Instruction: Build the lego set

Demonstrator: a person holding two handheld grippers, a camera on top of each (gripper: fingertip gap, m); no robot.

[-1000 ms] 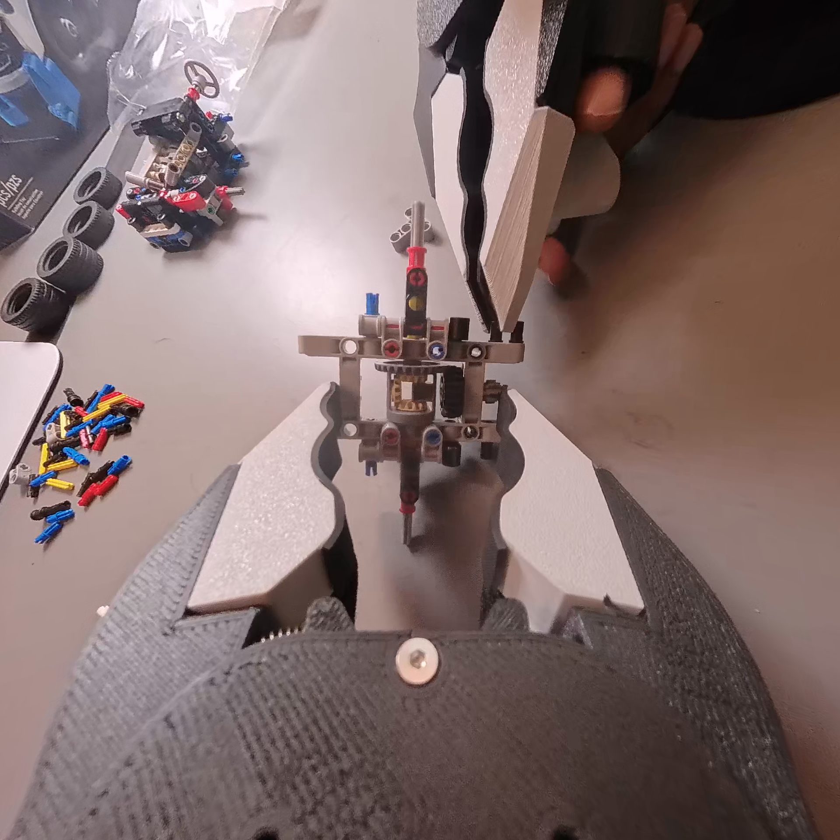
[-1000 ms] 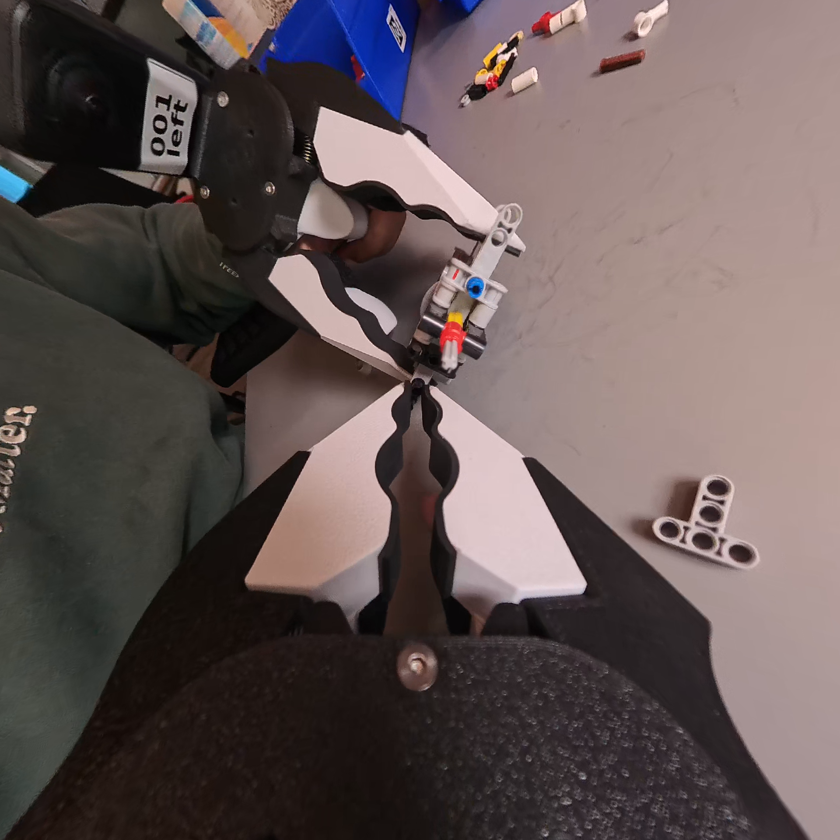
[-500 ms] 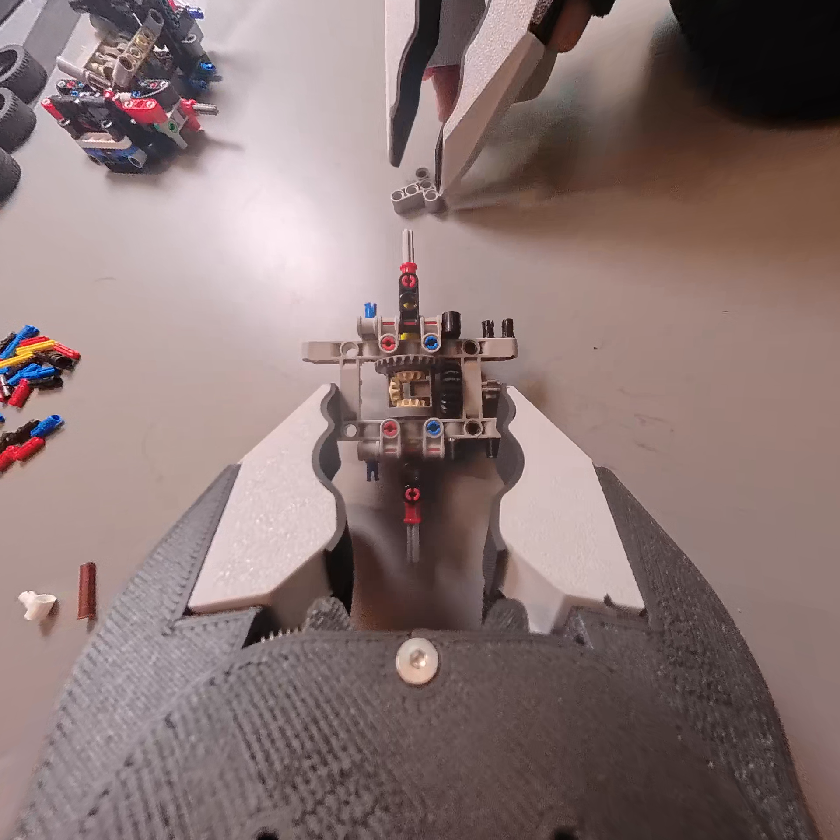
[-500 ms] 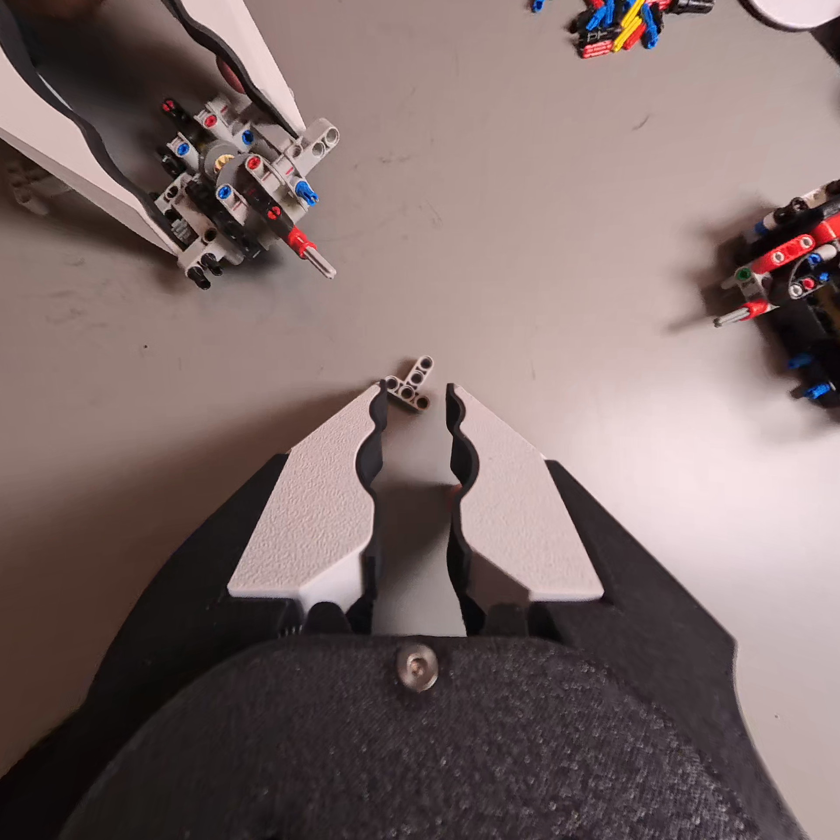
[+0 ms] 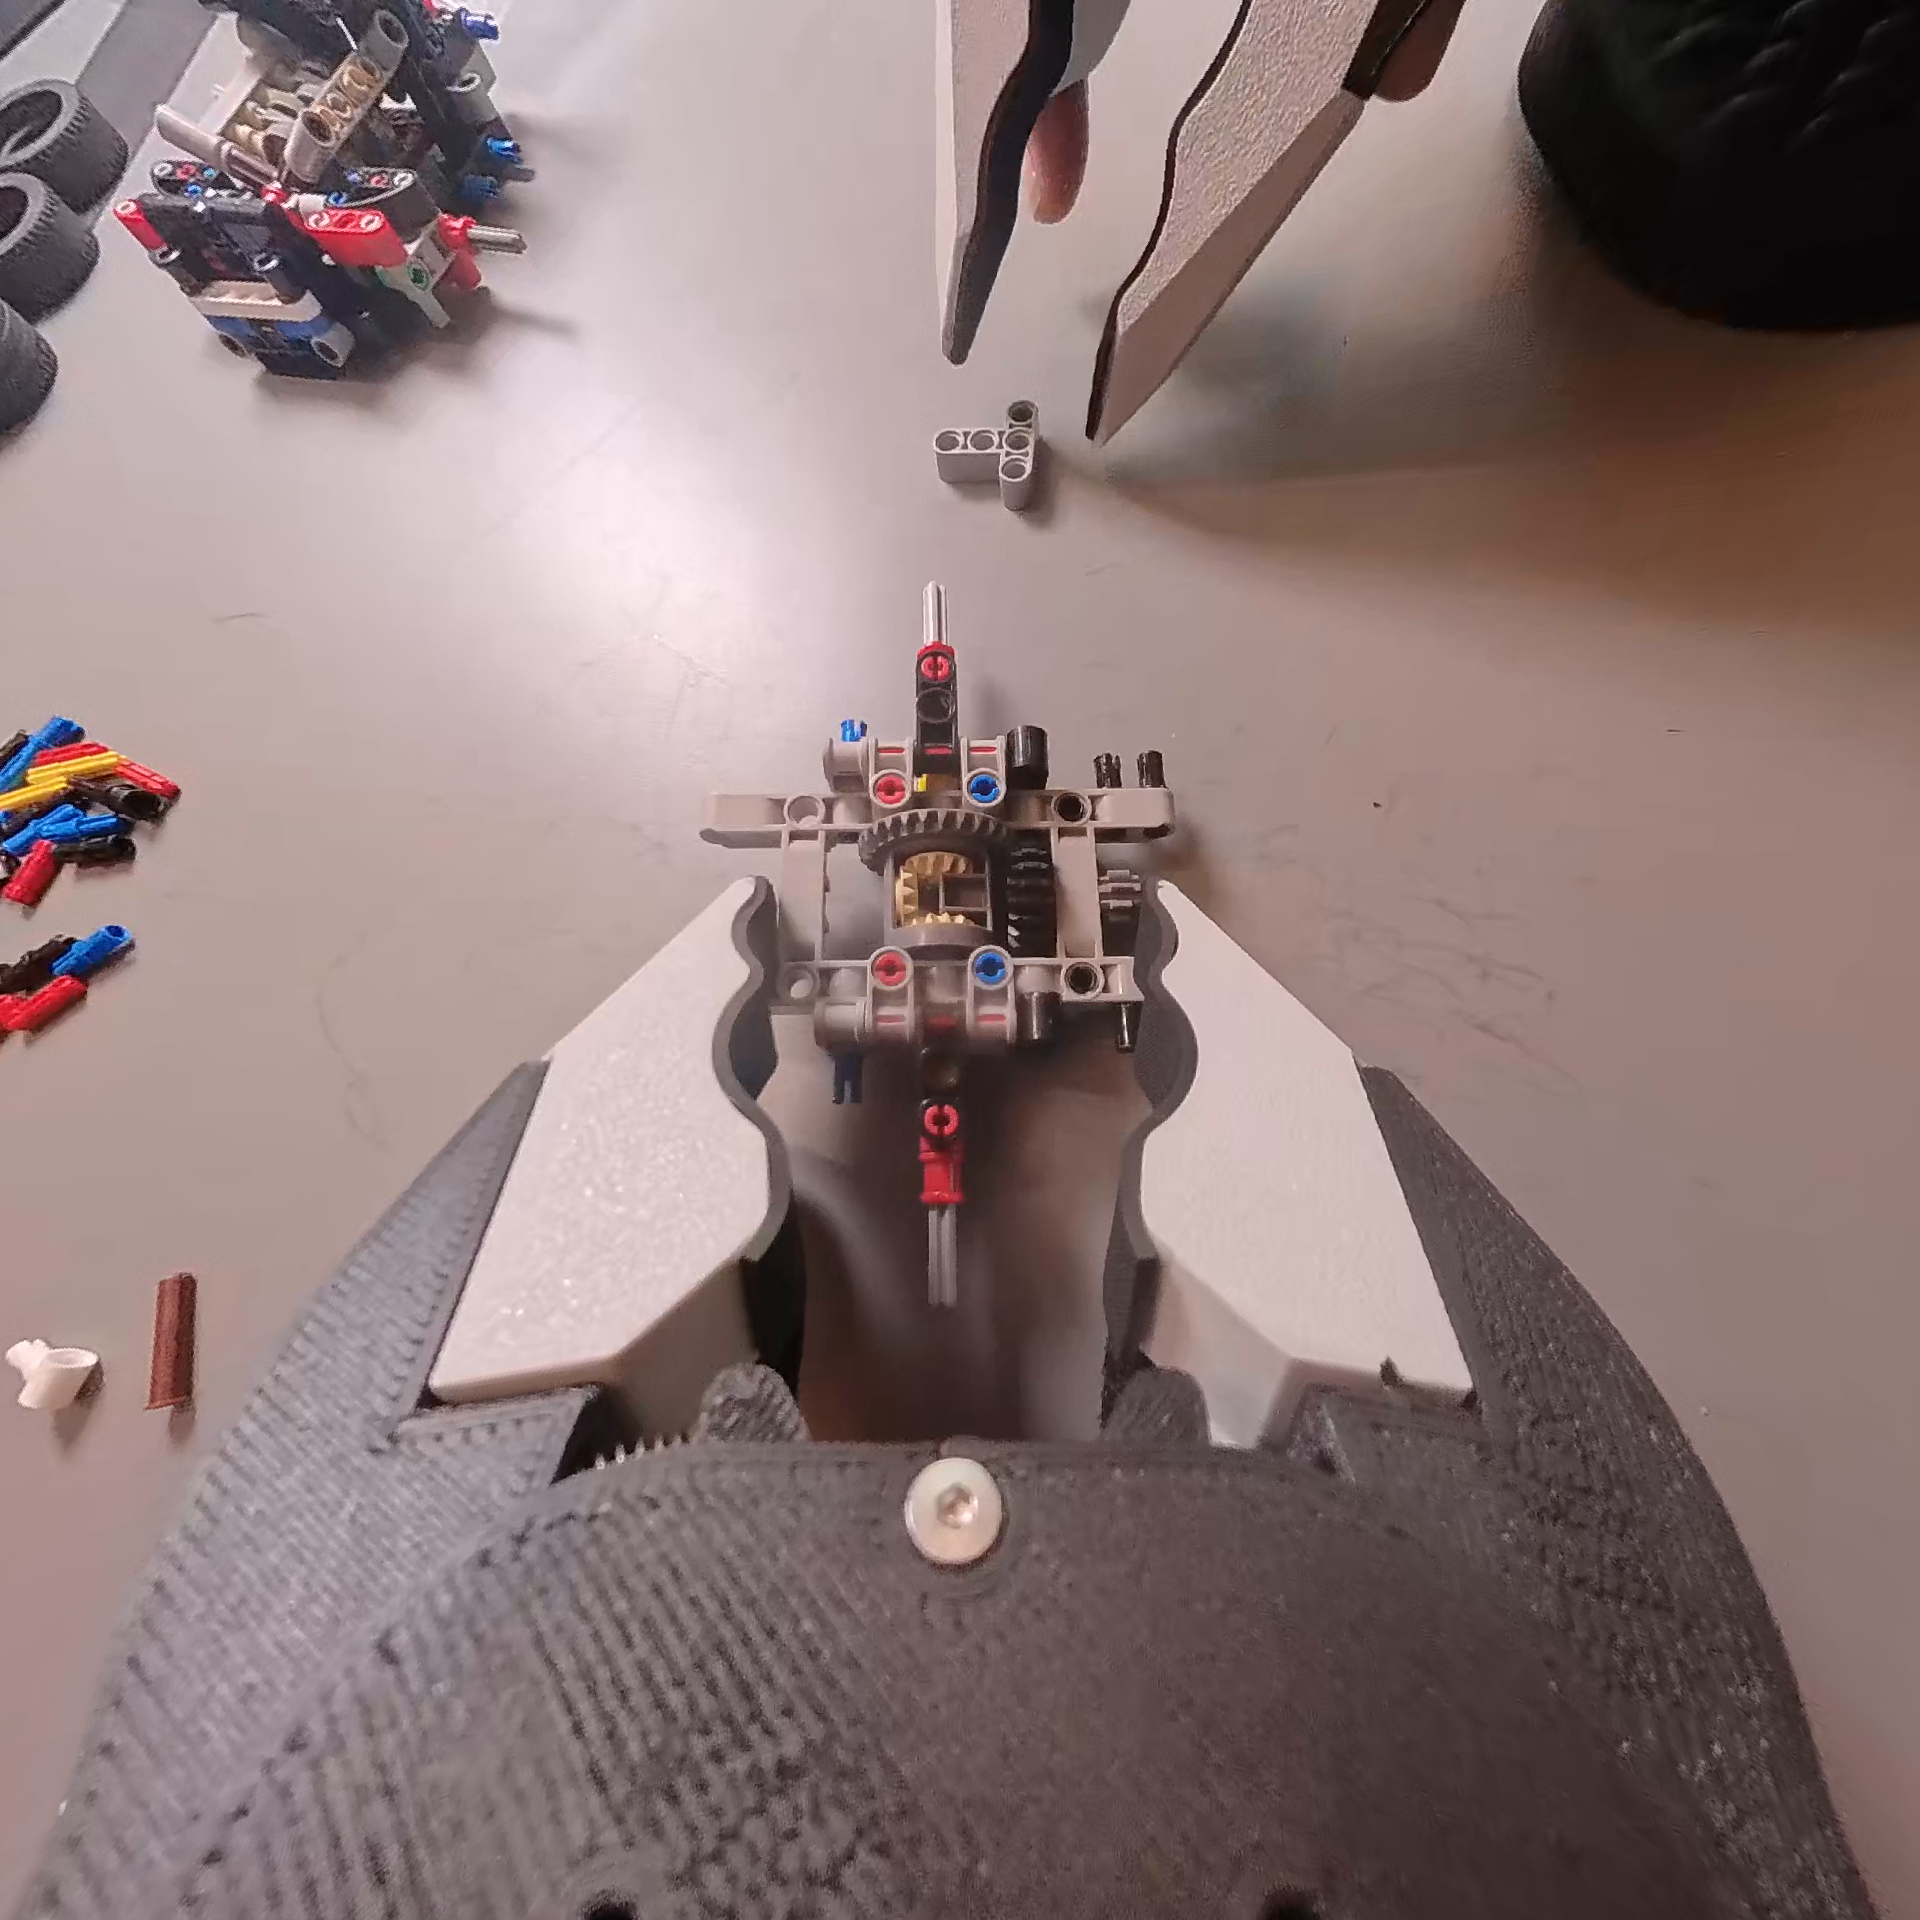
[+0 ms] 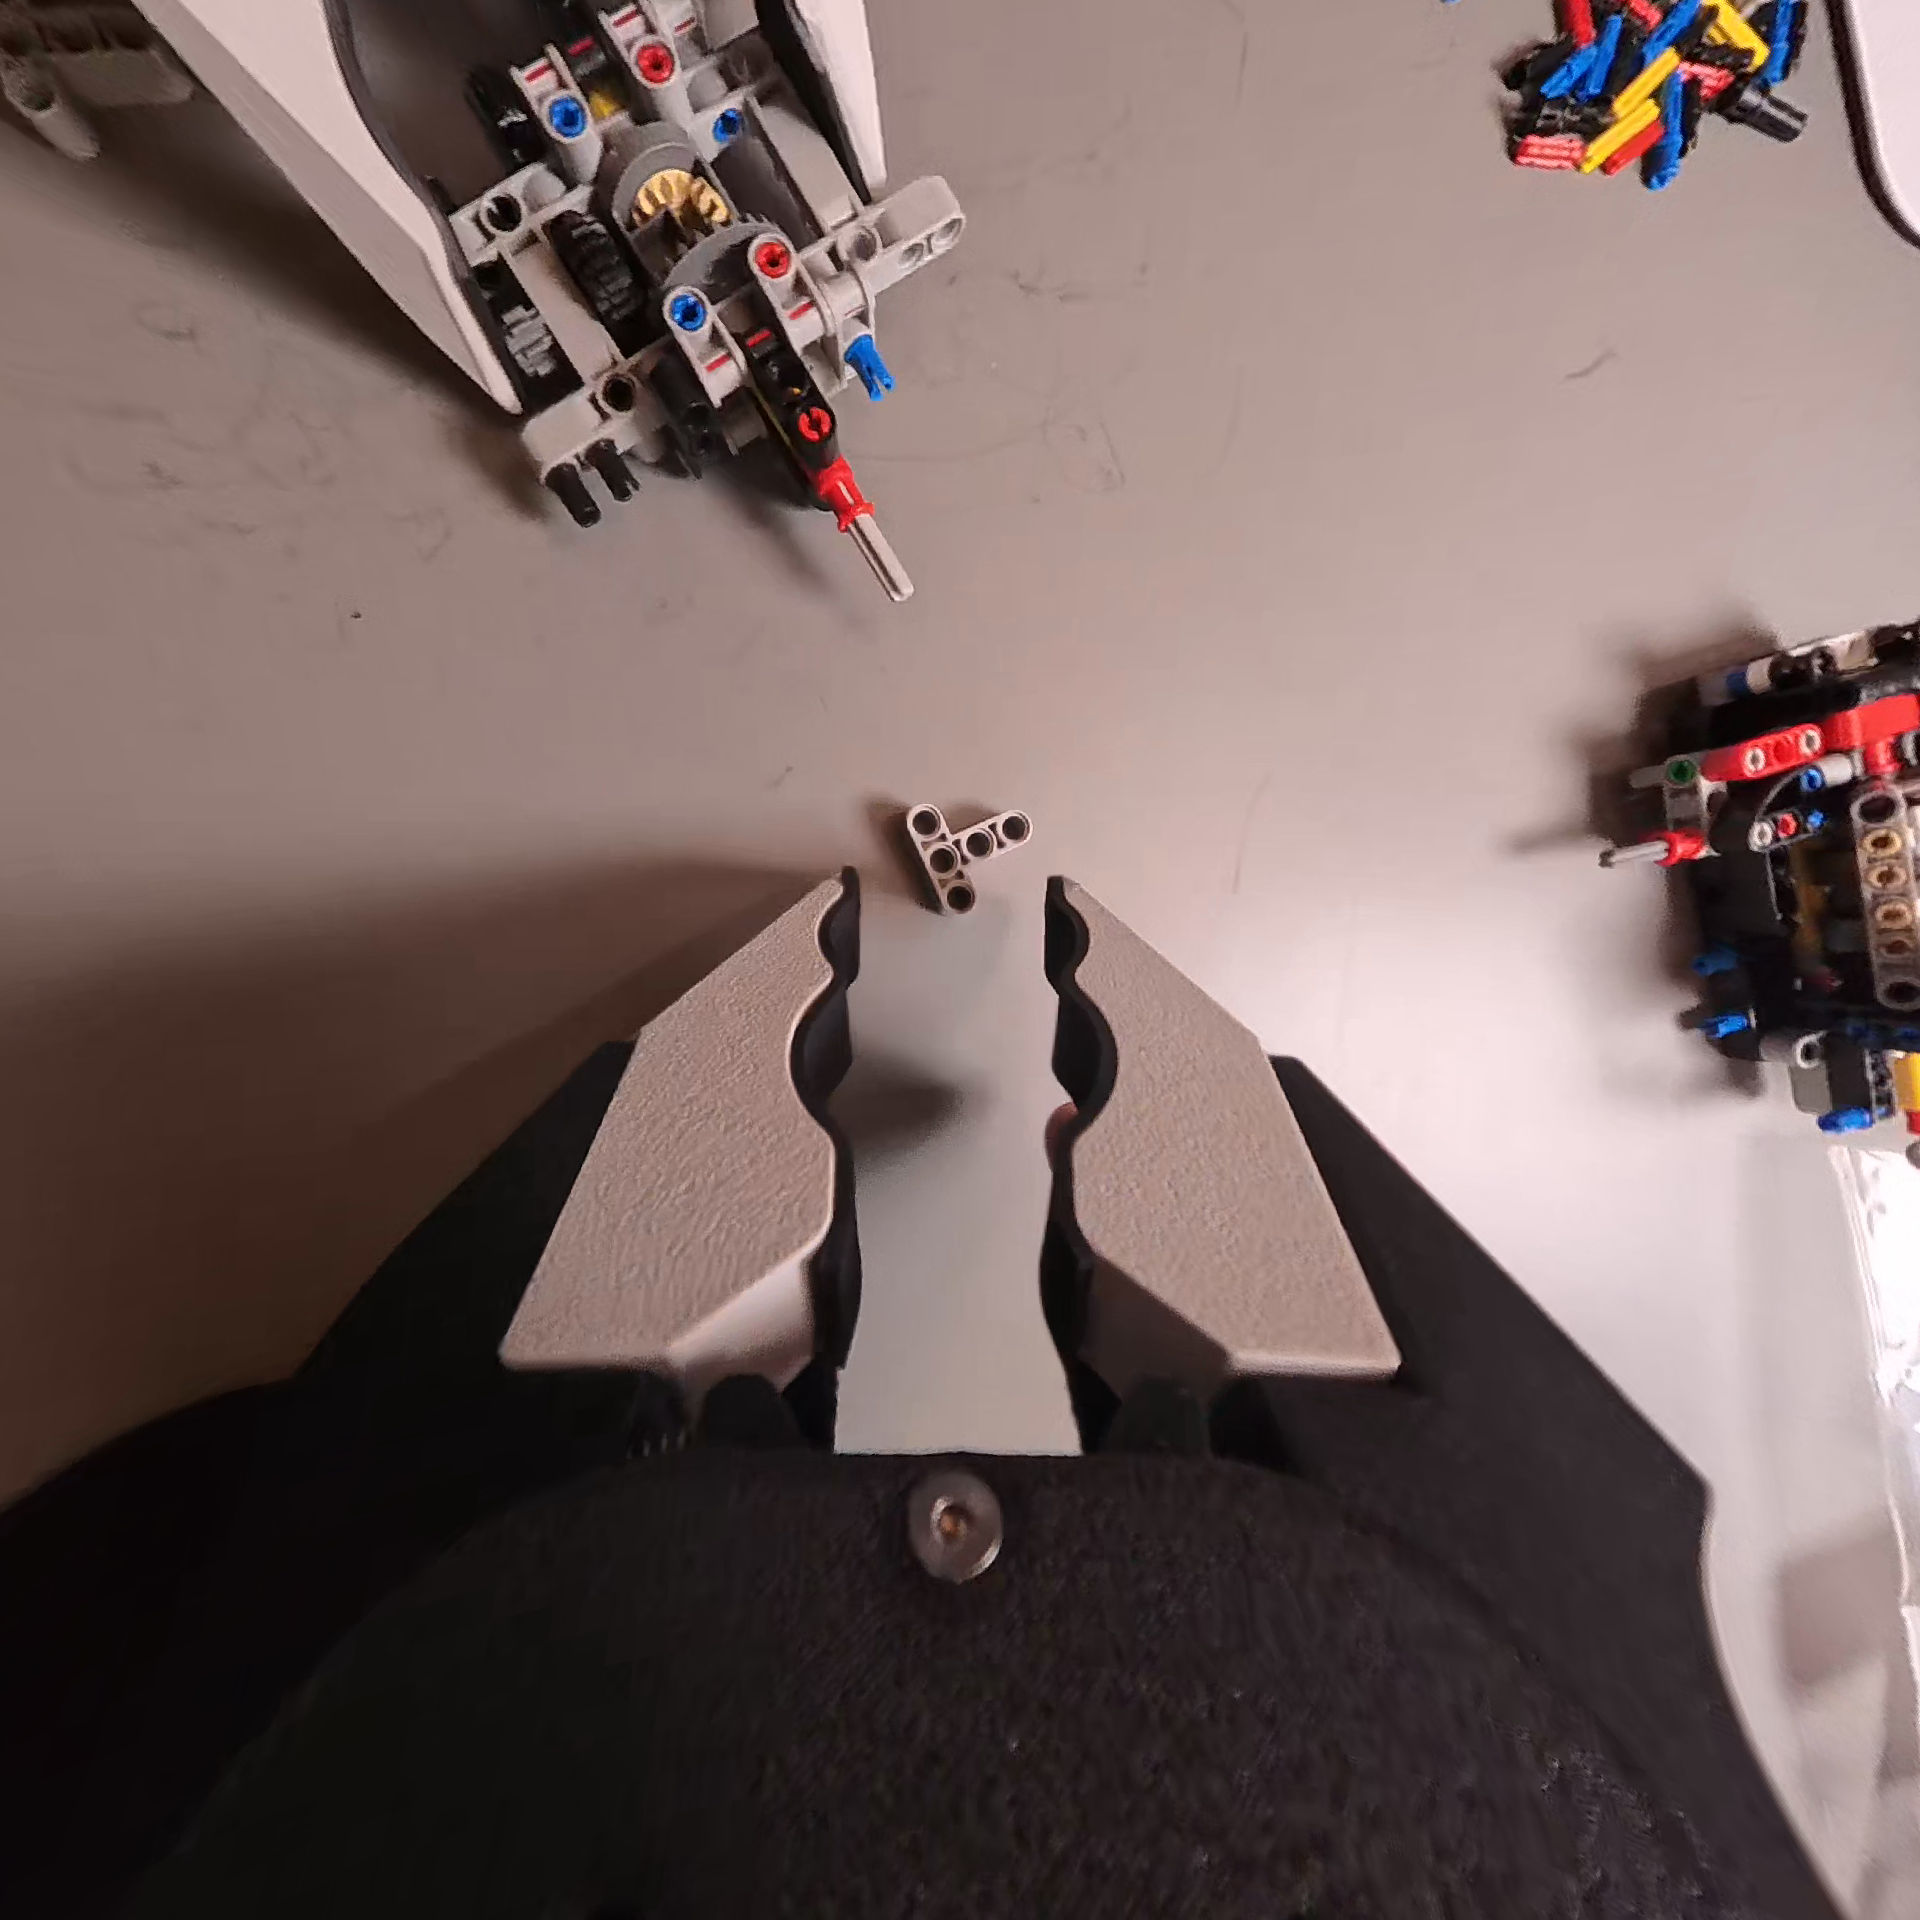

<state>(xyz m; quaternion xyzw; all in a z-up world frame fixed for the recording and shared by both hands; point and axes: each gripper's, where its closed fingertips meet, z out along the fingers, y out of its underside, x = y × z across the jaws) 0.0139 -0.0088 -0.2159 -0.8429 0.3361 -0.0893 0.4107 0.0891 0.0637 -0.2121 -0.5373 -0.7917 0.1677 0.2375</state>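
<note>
left wrist view: gripper (image 5: 958, 914) clamps gear assembly (image 5: 940, 894).

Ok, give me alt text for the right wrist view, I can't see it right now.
The right tongs hang open over a grey table, a small grey T-shaped beam lying just past their tips, untouched. Upper left, the left tongs grip a grey gear assembly; a red-and-black build sits far right.

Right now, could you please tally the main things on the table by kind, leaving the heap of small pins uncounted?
Grippers: 2, left and right
Built assemblies: 2, gear frame assembly, red and black assembly
Loose grey T-shaped beam: 1
Black tyres: 3 visible
Total: 8
</note>
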